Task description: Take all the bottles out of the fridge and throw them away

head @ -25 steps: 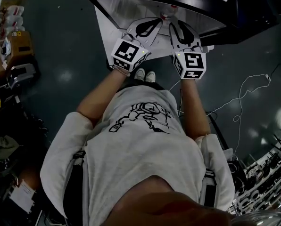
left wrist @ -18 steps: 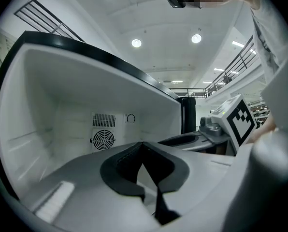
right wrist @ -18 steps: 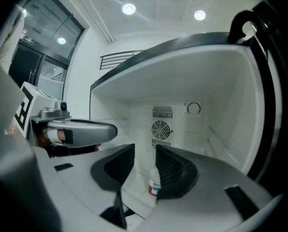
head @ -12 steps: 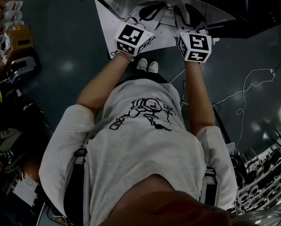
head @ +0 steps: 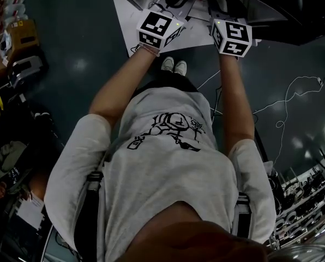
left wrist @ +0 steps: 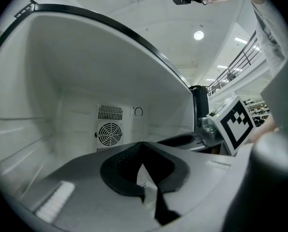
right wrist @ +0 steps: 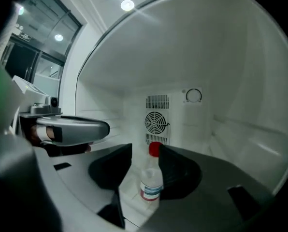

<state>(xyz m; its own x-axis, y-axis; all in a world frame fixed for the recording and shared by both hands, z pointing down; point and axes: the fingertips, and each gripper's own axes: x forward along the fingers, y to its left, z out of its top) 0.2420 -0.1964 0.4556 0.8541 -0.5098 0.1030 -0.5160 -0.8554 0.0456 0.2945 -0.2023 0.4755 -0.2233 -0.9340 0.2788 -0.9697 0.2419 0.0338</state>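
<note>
I have both grippers pushed into the open fridge (right wrist: 221, 71), side by side, because the last target sits deep on its floor. In the right gripper view, a clear bottle (right wrist: 151, 182) with a red cap stands upright at twelve o'clock from the right gripper (right wrist: 145, 151), in the gap between its fingers (right wrist: 110, 170). They stand wide and have just been opening, which I read as making room to slide round the bottle before squeezing. The bottle sits nearer the three o'clock finger. I cannot tell whether it touches that pad, but nothing is clamped on it yet. Behind it, at twelve o'clock on the back wall, is the round fan grille (right wrist: 156, 121).

The left gripper (left wrist: 143, 149) shows at nine o'clock in the right gripper view, level with its partner. Its fingers (left wrist: 122, 170) are narrow, with the tips meeting, and I make out nothing held between them. It looks parked there as a spare while the right one does the picking.

The bottle wears a label band (right wrist: 150, 191) in red and blue low on its body, but the print is too small to read. The marker cube (head: 160, 28) on the left gripper carries only black-and-white squares, no words. I see no brand anywhere inside the fridge.
</note>
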